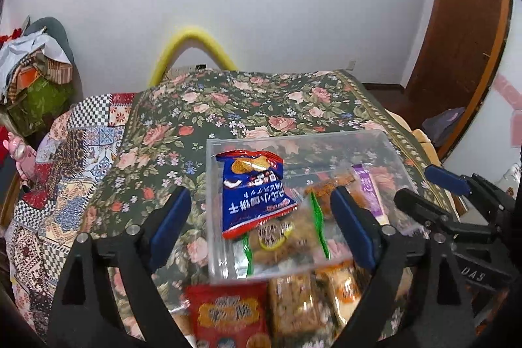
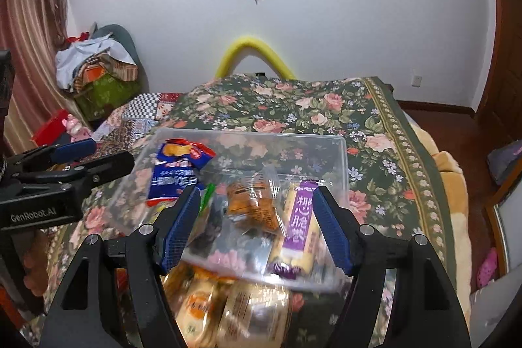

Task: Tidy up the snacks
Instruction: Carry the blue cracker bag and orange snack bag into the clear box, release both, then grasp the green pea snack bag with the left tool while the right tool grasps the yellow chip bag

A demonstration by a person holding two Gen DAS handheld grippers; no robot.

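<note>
A clear plastic box (image 1: pixel 385 145) (image 2: pixel 339 152) stands on the floral bedspread. Inside lie a blue snack bag (image 1: pixel 254 194) (image 2: pixel 176 172), a green-edged clear packet (image 1: pixel 280 240), an orange-brown packet (image 2: pixel 254 204) and a purple bar (image 2: pixel 301 220) (image 1: pixel 370 188). Loose snacks lie in front of the box: a red packet (image 1: pixel 228 312) and orange-and-tan packets (image 1: pixel 293 302) (image 2: pixel 202 309). My left gripper (image 1: pixel 261 230) is open and empty above the box's near edge. My right gripper (image 2: pixel 257 227) is open and empty above the box's right half.
The floral bedspread (image 1: pixel 228 106) covers the bed, with a patchwork cloth (image 1: pixel 75 152) at its left. A yellow foam arch (image 2: pixel 254 54) stands at the far edge. A pile of bags (image 2: pixel 94 70) sits at the back left. A wooden door (image 1: pixel 456 31) is at the right.
</note>
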